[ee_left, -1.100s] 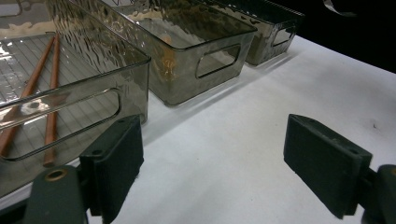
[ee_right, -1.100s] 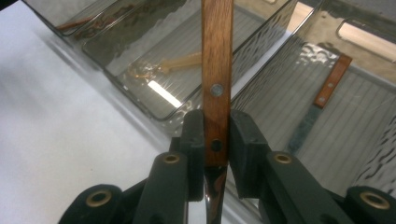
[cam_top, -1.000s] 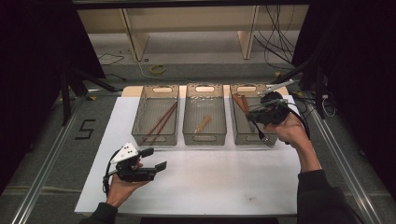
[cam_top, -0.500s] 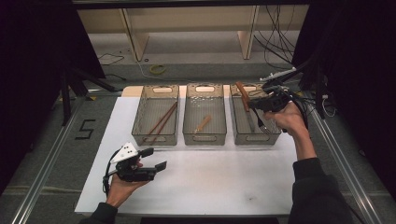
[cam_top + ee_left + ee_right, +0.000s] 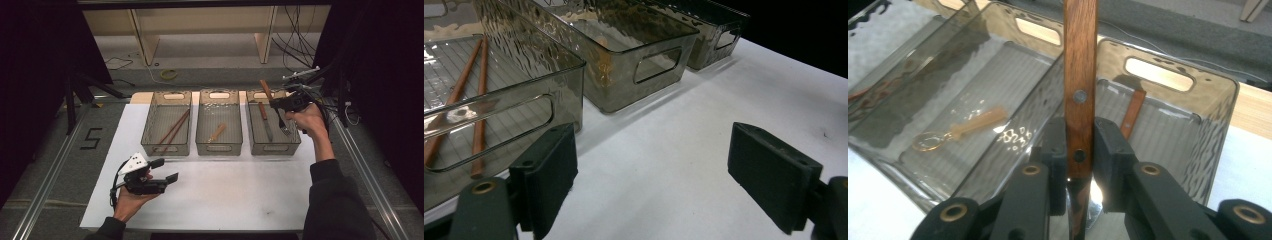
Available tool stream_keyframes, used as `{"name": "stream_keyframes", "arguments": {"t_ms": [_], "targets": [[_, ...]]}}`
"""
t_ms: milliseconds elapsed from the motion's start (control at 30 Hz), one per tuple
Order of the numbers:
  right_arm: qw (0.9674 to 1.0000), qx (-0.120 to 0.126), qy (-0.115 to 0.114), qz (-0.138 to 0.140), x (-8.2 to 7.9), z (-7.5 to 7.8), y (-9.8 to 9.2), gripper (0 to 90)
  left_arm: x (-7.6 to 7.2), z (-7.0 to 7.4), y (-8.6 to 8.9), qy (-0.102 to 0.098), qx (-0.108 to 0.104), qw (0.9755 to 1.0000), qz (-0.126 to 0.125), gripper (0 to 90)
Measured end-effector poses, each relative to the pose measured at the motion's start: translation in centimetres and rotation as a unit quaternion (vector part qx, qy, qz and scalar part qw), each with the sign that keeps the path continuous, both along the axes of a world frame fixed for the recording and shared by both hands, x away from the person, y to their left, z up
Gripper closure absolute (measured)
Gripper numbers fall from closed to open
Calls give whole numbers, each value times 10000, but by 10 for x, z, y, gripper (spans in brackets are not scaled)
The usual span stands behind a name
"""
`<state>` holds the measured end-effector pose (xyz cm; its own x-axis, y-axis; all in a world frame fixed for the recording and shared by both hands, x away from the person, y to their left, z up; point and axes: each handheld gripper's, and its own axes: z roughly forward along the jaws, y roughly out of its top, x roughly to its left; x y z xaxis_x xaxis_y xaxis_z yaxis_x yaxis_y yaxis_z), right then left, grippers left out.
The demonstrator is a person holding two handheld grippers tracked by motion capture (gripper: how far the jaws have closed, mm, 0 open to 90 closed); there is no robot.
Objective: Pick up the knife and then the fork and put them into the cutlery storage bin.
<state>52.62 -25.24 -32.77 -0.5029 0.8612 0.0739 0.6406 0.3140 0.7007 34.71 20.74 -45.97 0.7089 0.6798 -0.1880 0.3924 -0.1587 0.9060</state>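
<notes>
1. The fork (image 5: 274, 106) you held had a brown wooden handle with two metal rivets and a steel neck and tines.
2. You held it clamped by the handle, clear of the table, tilted with the handle up and away and the tines down toward you.
3. It hung over the right-hand bin (image 5: 295, 146), above that bin's right wall, near the table's far right corner.

Both of the person's arms wear dark sleeves, the one at the lower right of the frame bulky and creased. The left gripper (image 5: 160, 170) at the lower left is black with a white plate dotted black and a black cable. The right gripper (image 5: 1080, 150) has matte black fingers (image 5: 1110, 150) with brass-coloured rivets.
</notes>
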Motion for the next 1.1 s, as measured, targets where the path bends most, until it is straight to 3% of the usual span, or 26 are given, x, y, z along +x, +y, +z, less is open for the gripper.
{"name": "stream_keyframes", "arguments": {"t_ms": [500,1100], "targets": [[9988,-46,156,-460,21,-18,-5,777,0,0,0,-12,5,10000,-1,193],[9972,-123,169,-714,31,-36,-7,776,0,0,0,-6,-2,10000,-12,193]]}}
